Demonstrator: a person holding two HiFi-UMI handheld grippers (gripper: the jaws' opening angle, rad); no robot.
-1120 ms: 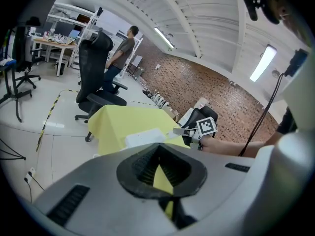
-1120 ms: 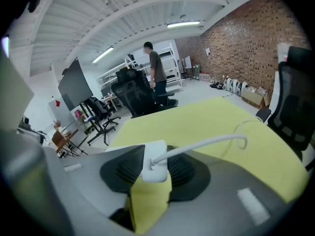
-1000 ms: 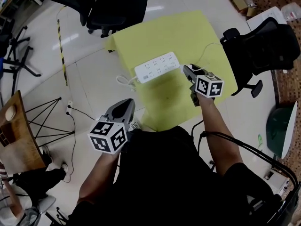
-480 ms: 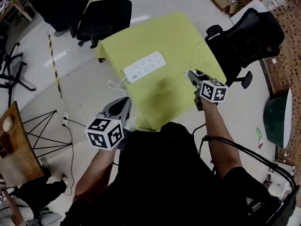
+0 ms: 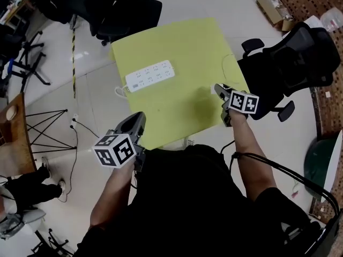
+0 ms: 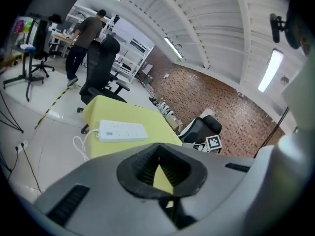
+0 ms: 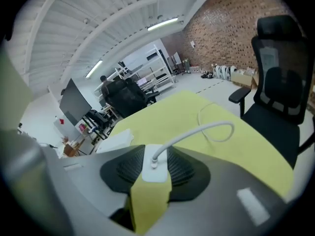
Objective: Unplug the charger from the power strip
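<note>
A white power strip (image 5: 150,75) lies on the yellow table (image 5: 182,42), with nothing plugged into the sockets I can see. My right gripper (image 5: 218,91) hovers over the table's near right part, well clear of the strip, shut on a small white charger (image 7: 155,168). The charger's white cable (image 7: 206,129) loops away across the table. My left gripper (image 5: 137,118) hangs at the table's near left corner, shut and empty. The strip (image 6: 123,131) shows beyond the left gripper (image 6: 158,157) and far left past the right gripper (image 7: 155,156).
Black office chairs stand behind the table (image 5: 131,9) and to its right (image 5: 295,63). A wooden piece on thin black legs (image 5: 10,138) is at the left, and a cardboard box (image 5: 273,7) at the back right. A person (image 6: 83,33) stands at a far desk.
The right gripper has carried the charger away from the strip's right end, toward the table's right side. The left gripper has drawn back toward the near corner. The head view has shifted.
</note>
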